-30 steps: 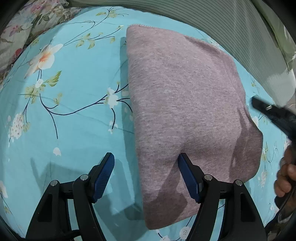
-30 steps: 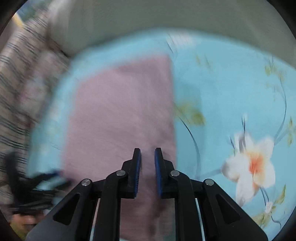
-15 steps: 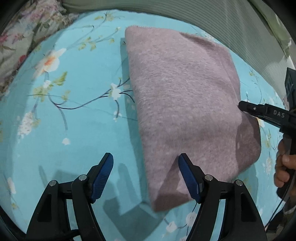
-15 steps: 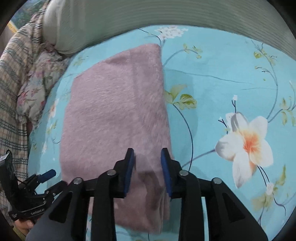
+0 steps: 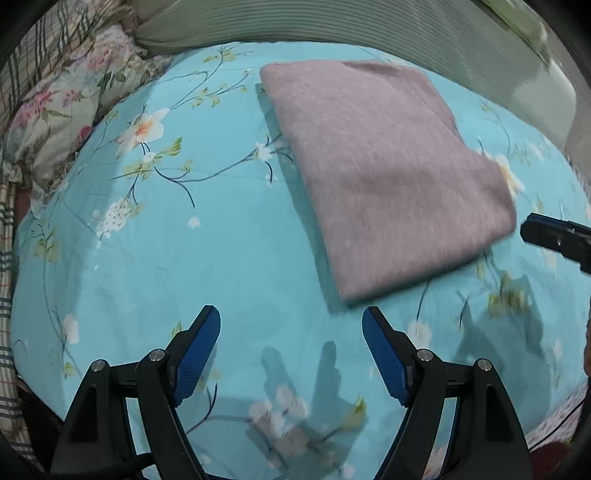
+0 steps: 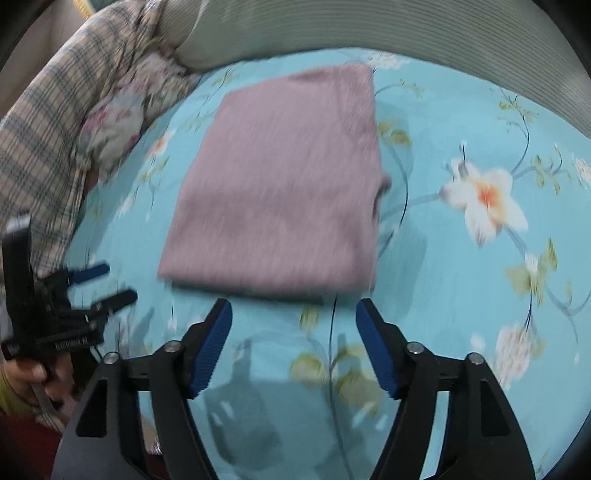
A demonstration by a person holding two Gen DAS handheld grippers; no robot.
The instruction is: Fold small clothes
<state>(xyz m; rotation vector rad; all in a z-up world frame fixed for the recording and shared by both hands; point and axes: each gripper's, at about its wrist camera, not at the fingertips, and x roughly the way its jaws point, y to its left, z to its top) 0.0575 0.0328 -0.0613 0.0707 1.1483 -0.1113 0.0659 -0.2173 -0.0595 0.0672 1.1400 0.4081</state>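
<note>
A mauve knit garment (image 5: pixel 384 166) lies folded into a flat rectangle on the turquoise floral bedsheet (image 5: pixel 221 236). It also shows in the right wrist view (image 6: pixel 280 192). My left gripper (image 5: pixel 291 332) is open and empty, just short of the garment's near corner. My right gripper (image 6: pixel 293 321) is open and empty, just in front of the garment's near edge. The right gripper's tip shows at the right edge of the left wrist view (image 5: pixel 554 236). The left gripper shows at the left of the right wrist view (image 6: pixel 96 288).
A floral pillow (image 5: pixel 62 110) and a plaid cloth (image 6: pixel 40 122) lie at the left. A green striped bolster (image 5: pixel 332 22) runs along the far side. The sheet (image 6: pixel 480 280) stretches out to the right of the garment.
Both grippers have drawn back off the garment. The right gripper, nearly shut over the garment before, has opened wide. The garment now lies flat with nothing touching it.
</note>
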